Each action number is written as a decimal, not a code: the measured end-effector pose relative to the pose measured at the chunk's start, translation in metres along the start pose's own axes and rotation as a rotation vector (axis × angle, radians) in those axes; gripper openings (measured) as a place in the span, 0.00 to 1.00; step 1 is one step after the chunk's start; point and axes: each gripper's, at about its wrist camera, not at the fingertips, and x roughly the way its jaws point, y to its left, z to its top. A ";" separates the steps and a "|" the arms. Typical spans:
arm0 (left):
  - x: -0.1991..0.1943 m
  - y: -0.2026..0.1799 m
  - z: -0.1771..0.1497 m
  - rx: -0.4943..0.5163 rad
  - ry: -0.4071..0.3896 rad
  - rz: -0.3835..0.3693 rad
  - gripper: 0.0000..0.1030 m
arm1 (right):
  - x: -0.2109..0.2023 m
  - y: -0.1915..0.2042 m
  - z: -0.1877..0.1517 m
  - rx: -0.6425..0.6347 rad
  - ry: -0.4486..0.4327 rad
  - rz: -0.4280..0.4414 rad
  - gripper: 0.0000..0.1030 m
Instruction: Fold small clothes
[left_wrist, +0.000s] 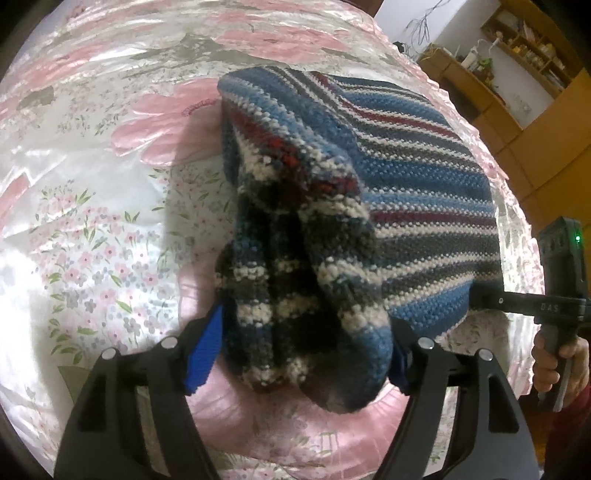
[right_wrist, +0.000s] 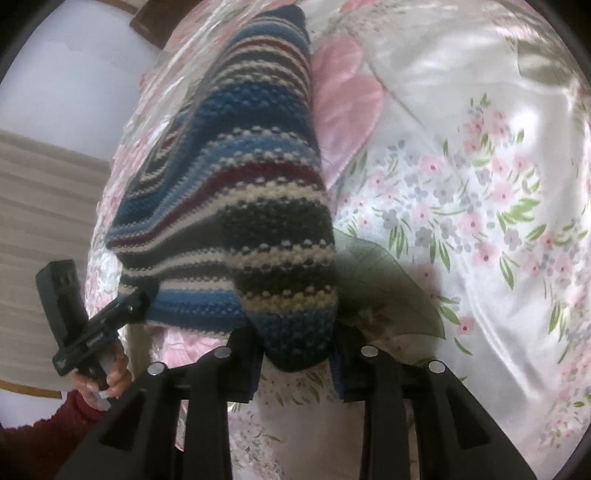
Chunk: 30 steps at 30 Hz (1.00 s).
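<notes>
A striped knitted garment (left_wrist: 424, 177) in blue, grey, cream and dark red lies partly on the bed, its near end lifted. In the left wrist view my left gripper (left_wrist: 303, 343) is shut on a thick bunched fold of the knit, which fills the space between its blue pads (left_wrist: 205, 350). My right gripper (left_wrist: 480, 293) pinches the garment's near right corner. In the right wrist view the garment (right_wrist: 240, 184) hangs down into my right gripper (right_wrist: 297, 354), which is shut on a rounded corner. My left gripper (right_wrist: 146, 291) holds the neighbouring edge at the left.
A shiny floral bedspread (left_wrist: 92, 240) in white and pink covers the bed under everything. Wooden shelves (left_wrist: 517, 55) stand beyond the bed's far right edge. A hand (left_wrist: 550, 365) in a dark red sleeve holds the right gripper's handle. A pale wall (right_wrist: 74, 74) lies left of the bed.
</notes>
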 end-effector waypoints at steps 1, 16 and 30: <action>-0.001 0.000 -0.001 -0.007 -0.005 0.005 0.74 | 0.001 -0.001 -0.001 0.006 -0.006 0.004 0.30; -0.068 -0.004 -0.033 -0.077 -0.021 0.148 0.81 | -0.037 0.037 -0.051 -0.016 -0.115 -0.218 0.60; -0.133 -0.024 -0.061 -0.113 -0.027 0.305 0.87 | -0.098 0.092 -0.109 -0.105 -0.189 -0.395 0.96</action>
